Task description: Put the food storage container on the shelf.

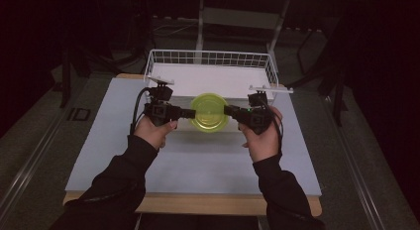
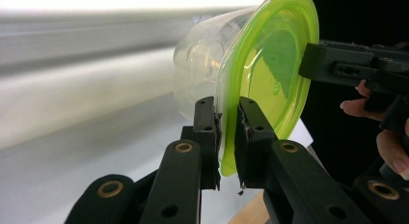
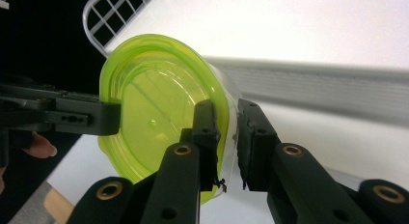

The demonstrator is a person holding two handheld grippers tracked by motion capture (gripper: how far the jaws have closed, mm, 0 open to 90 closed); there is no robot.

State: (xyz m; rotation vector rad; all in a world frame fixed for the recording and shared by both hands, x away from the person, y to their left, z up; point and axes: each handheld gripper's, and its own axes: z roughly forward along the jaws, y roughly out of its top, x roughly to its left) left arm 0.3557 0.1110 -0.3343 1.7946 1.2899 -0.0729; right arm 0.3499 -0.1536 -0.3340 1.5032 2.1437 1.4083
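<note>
Where the light-blue table spreads under the high view, its wooden edge runs along the near side, and a white wire basket sits at the far side, its white floor bare. Between the basket and the person's two hands, a clear plastic container with a yellow-green lid is held just above the table near the basket's near wall, lid facing the person. Dark sleeves come in from the near edge.

On the left, the left gripper has its two black jaws clamped on the lid's rim, one jaw on the container side and one on the outer face, as the left gripper view shows. On the right, the right gripper grips the opposite rim: one jaw lies against the lid's outer face and the other behind, by the clear wall. Each gripper's camera also catches the other gripper's black jaw tip meeting the lid's far edge, with fingertips behind it.
</note>
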